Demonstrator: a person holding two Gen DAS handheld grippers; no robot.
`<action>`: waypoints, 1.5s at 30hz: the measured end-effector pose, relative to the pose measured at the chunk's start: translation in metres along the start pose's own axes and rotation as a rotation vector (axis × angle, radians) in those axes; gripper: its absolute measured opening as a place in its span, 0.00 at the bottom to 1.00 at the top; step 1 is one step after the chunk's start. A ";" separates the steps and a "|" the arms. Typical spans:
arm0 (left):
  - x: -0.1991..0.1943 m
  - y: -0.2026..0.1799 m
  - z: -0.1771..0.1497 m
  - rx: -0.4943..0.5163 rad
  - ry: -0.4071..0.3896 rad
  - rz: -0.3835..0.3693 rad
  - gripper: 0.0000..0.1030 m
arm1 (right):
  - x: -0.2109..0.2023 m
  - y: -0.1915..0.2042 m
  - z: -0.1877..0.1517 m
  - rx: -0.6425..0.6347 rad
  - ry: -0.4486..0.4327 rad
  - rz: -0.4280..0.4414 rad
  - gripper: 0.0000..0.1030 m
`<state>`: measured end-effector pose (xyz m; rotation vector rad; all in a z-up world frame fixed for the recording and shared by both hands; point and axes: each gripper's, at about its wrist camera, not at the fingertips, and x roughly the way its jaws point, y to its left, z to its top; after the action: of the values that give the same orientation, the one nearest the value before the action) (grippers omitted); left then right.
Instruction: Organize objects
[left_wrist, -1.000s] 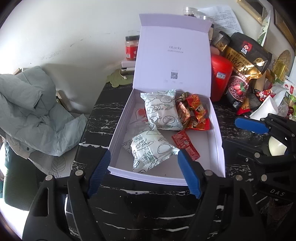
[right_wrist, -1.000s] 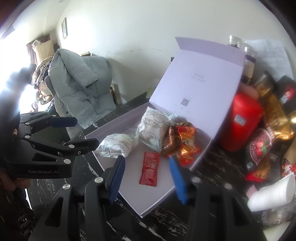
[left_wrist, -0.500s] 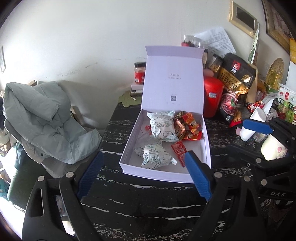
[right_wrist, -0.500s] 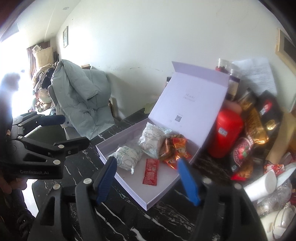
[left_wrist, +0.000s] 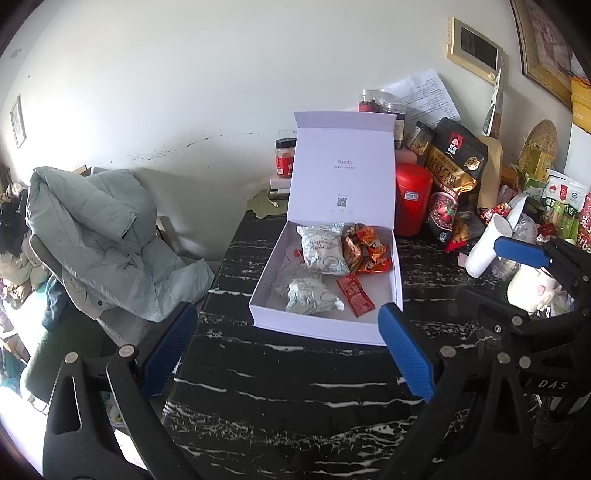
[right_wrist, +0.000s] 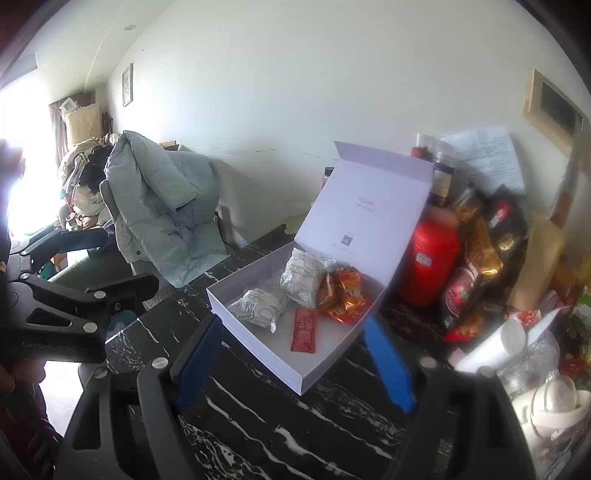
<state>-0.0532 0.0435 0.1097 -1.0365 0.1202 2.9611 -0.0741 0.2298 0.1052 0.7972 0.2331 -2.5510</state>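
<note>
A white box (left_wrist: 325, 326) with its lid standing up rests on the black marble table (left_wrist: 295, 391). Inside lie two white patterned snack packets (left_wrist: 323, 249) (left_wrist: 308, 295), a red sachet (left_wrist: 355, 295) and a heap of orange-red wrappers (left_wrist: 369, 249). My left gripper (left_wrist: 288, 312) hovers in front of the box, its jaws opening with nothing between them. In the right wrist view the same box (right_wrist: 258, 343) shows the sachet (right_wrist: 304, 330) and wrappers (right_wrist: 341, 291). My right gripper (right_wrist: 291, 321) is also back from the box, opening and empty.
A grey-green jacket (left_wrist: 103, 236) hangs over a chair at the table's left. Right of the box crowd a red canister (left_wrist: 413, 199), snack bags (left_wrist: 456, 173), a tipped white paper cup (left_wrist: 485, 245) and a white mug (left_wrist: 532, 291). A red-lidded jar (left_wrist: 285, 158) stands behind.
Both grippers have drawn back and up from the box, which now looks smaller. Both pairs of jaws have spread wider. The box's contents have not moved.
</note>
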 end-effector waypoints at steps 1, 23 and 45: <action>-0.004 0.000 -0.003 -0.002 0.000 -0.003 0.96 | -0.003 0.000 -0.002 0.005 0.000 -0.002 0.78; -0.021 -0.007 -0.066 -0.061 0.042 0.050 0.96 | -0.021 0.016 -0.053 0.006 0.062 -0.004 0.79; -0.012 -0.001 -0.071 -0.081 0.073 0.038 0.96 | -0.011 0.021 -0.056 -0.007 0.089 0.012 0.79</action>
<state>0.0005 0.0398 0.0613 -1.1645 0.0201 2.9853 -0.0284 0.2315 0.0657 0.9081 0.2643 -2.5053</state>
